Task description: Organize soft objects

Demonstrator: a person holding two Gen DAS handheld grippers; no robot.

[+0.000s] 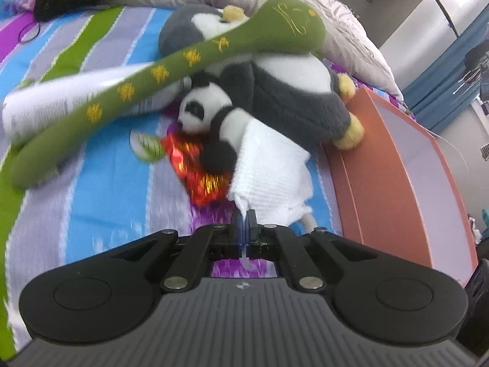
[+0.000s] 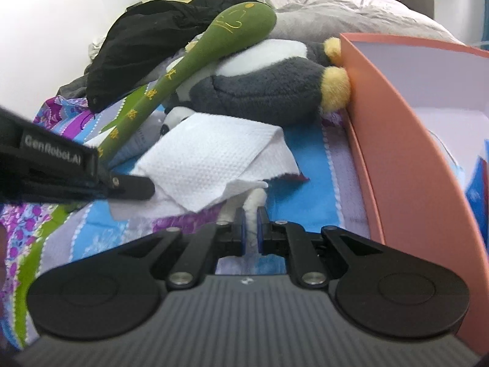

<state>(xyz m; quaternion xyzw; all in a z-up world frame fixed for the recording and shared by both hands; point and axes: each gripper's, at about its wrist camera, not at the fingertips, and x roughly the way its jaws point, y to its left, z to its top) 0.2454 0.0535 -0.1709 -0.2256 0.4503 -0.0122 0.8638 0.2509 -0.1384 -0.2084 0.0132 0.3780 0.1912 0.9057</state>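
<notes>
Both tongs clenched on the white cloth: left tongs (image 1: 243, 218) on one corner, right tongs (image 2: 251, 217) on another. Cloth (image 1: 269, 165) lies mid-bed beside the orange box (image 2: 406, 140). Lift evenly, keep it taut, clear the panda (image 1: 204, 108).
</notes>
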